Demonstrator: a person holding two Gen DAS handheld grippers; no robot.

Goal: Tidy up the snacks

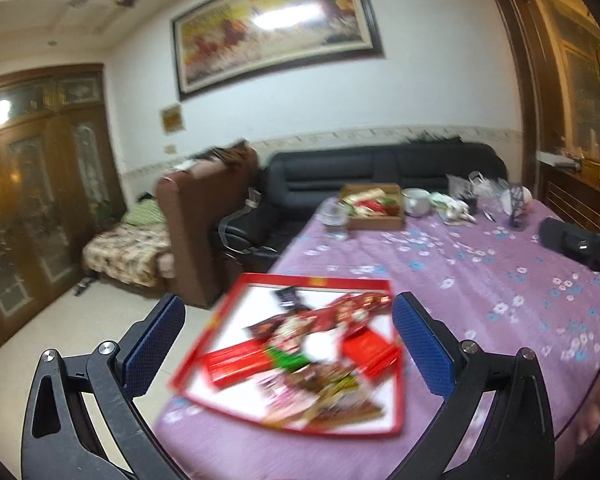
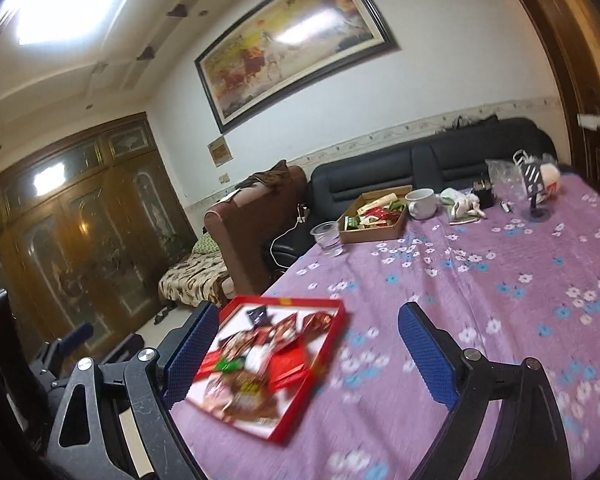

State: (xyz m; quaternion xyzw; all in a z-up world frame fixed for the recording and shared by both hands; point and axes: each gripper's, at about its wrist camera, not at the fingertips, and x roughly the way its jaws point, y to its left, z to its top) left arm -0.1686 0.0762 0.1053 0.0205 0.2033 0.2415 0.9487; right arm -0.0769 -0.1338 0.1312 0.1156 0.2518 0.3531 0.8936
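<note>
Your left gripper [image 1: 288, 344] and right gripper [image 2: 304, 356] both hover spread wide, holding nothing. The red tray [image 1: 236, 296] of snack packets [image 1: 300, 356] sits near the table's [image 1: 480, 280] left edge. Farther back stand a cardboard box [image 2: 374, 232] of snacks, a clear plastic cup [image 2: 326, 234] and a white mug [image 2: 422, 204].

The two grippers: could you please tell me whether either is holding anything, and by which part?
Nothing is held. The left gripper and right gripper both have their jaws wide apart above the red tray of snacks, gripping nothing.
</note>
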